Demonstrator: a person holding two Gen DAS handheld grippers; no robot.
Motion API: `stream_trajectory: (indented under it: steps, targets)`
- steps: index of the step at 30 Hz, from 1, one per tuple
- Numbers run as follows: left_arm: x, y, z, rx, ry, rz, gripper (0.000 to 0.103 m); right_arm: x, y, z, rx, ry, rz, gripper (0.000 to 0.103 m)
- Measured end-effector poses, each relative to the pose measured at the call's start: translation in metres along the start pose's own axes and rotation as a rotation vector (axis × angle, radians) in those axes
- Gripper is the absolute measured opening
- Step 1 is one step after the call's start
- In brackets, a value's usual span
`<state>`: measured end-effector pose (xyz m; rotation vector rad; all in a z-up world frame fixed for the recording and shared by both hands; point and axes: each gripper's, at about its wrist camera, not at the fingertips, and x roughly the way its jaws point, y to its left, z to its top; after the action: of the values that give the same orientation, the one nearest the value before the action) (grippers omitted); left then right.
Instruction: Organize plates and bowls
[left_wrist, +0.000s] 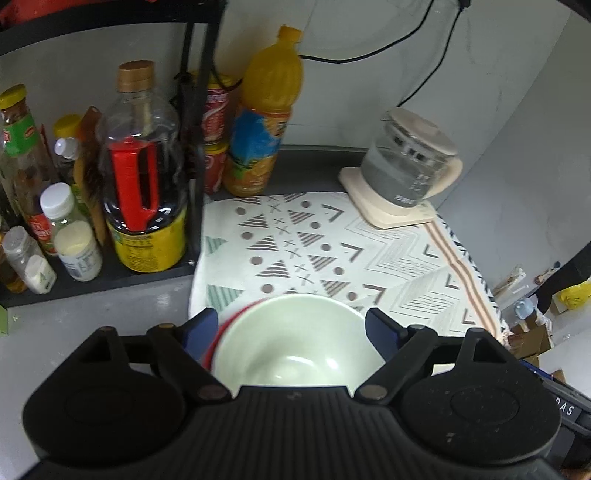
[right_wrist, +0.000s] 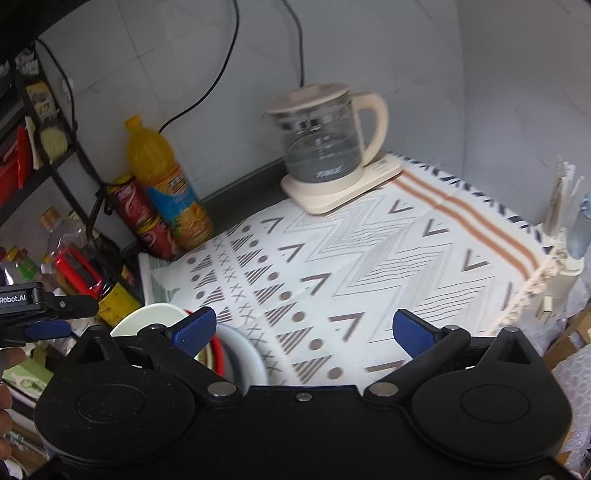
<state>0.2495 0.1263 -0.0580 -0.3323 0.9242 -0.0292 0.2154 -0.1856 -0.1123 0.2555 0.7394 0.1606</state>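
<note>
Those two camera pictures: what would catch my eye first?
Probably the pale bowl sitting between the open blue fingers of the left gripper, nested with a red-rimmed dish on the patterned cloth. Behind it, an orange juice bottle stands by the wall, and a glass kettle sits at the cloth's far corner.

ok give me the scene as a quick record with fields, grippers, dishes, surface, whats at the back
left gripper: open, jaws either side of the pale green bowl
right gripper: open, nothing between the jaws
dishes: pale green bowl beside a red-rimmed dish and a grey-white bowl, bunched at the cloth's near left edge
surface: patterned cloth
back: glass kettle on its base, orange juice bottle, red cans
</note>
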Motion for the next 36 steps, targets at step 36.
stream_trajectory:
  steps: [36]
  targets:
    - [-0.121,-0.060,-0.166,0.125,-0.105,0.003,0.103,-0.153,-0.061,-0.113,-0.094,-0.130,-0.094,0.103]
